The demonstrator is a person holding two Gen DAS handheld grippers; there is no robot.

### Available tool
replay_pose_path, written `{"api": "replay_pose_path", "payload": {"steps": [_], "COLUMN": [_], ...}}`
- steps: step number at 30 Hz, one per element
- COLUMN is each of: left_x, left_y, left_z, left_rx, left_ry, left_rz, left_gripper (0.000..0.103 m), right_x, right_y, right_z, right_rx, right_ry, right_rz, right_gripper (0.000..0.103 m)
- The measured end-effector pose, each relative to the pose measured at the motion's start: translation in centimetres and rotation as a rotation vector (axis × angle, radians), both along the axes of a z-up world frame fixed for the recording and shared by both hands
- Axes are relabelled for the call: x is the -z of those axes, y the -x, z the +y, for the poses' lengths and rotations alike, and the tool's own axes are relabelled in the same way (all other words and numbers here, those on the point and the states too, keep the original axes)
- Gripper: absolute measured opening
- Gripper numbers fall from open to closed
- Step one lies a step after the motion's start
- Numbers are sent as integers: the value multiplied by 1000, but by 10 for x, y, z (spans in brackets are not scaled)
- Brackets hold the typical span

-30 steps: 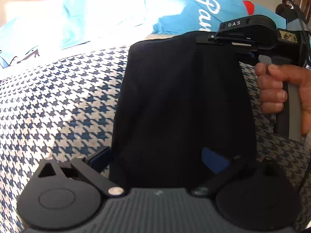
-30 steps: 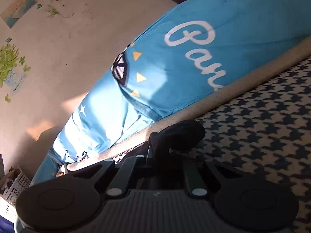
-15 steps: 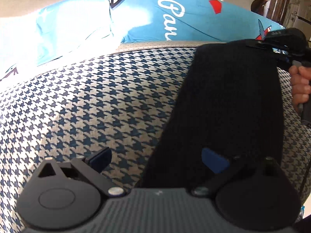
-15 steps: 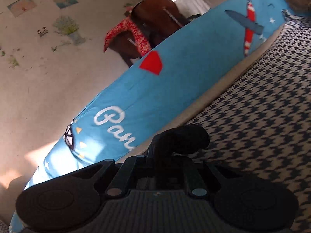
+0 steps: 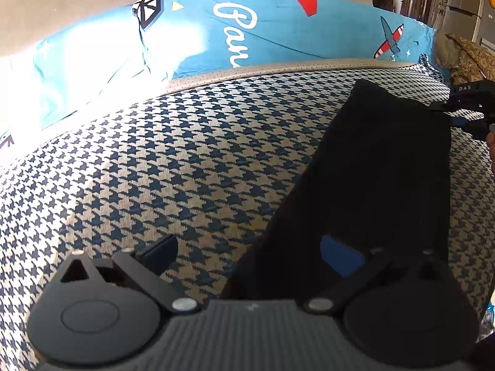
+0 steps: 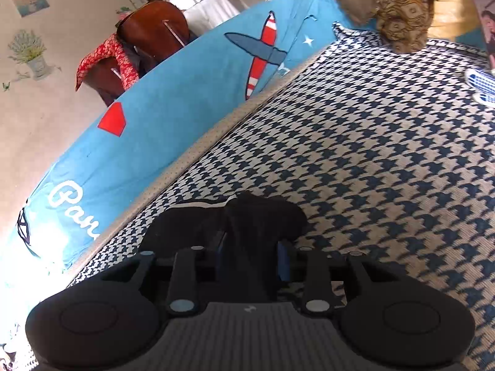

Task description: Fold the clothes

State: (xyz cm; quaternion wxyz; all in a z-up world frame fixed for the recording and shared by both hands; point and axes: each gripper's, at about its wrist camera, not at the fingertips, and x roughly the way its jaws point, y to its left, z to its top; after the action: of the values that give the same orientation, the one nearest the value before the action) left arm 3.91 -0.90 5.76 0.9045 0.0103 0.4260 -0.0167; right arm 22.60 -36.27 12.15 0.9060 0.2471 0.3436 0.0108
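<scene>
A black garment [image 5: 380, 167] lies stretched out on the houndstooth-covered surface [image 5: 173, 167], running from near my left gripper away to the right. My left gripper [image 5: 250, 253] is open; its left finger [image 5: 161, 250] is over bare houndstooth, and its blue-padded right finger [image 5: 340, 256] is against the garment's near end. At the far right edge of the left wrist view, my right gripper [image 5: 470, 105] is at the garment's far corner. The right wrist view shows my right gripper [image 6: 252, 250] shut on a bunched fold of the black garment [image 6: 266, 216], low over the surface.
A blue printed sheet [image 5: 278, 31] runs along the far edge of the surface. A brown patterned cloth [image 6: 399, 9] is heaped at the far right corner, with a white-and-blue item [image 6: 481, 83] near it. A wooden chair with red cloth [image 6: 130, 52] stands beyond, against a wall.
The right gripper has pulled the black garment to the right, so it has moved from the middle of the left wrist view to its right side. The left gripper has stayed open.
</scene>
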Motion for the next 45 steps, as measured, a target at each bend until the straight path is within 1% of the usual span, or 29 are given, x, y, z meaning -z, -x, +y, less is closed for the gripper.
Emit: {"api": "replay_pose_path", "payload": {"steps": [2,6,10,14,19,21,23,26,32,37,45], "left_x": [1,4,7,6,3,2,2,4,3,7,12], "left_y": [0,5,10,22,39,47,54,64,81,92,110], "left_z": [0,0,-3,-7,-9,-6,-2,4,9,11,6], "left_rx": [-3,-3,16,27,32,20,-8,-54,-96,-116,-123], "left_ry": [-7,7,9,-23,-58,-46,-14,32,51,59,49], "left_rz": [2,10,23,-3,-39,-46,-44,-33,-50,-44,-40], "left_gripper": [103,103,103,103,103,103,103,103,103,103,103], "right_x": [-3,-12,-20,-23,-20,-17,-14,-7,10,20,19], "right_y": [6,24,46,69,97,109,123,143,181,209,237], "right_z": [-1,4,15,32,55,63,72,84,103,115,128], "right_rx": [-1,-19,-72,-140,-227,-254,-279,-309,-380,-428,-502], "right_ry": [-5,-2,-4,9,18,17,21,37,17,40,93], "right_rz": [2,7,7,21,26,26,24,26,22,12,-18], "right_gripper": [37,40,40,43,44,46,50,51,51,51,51]}}
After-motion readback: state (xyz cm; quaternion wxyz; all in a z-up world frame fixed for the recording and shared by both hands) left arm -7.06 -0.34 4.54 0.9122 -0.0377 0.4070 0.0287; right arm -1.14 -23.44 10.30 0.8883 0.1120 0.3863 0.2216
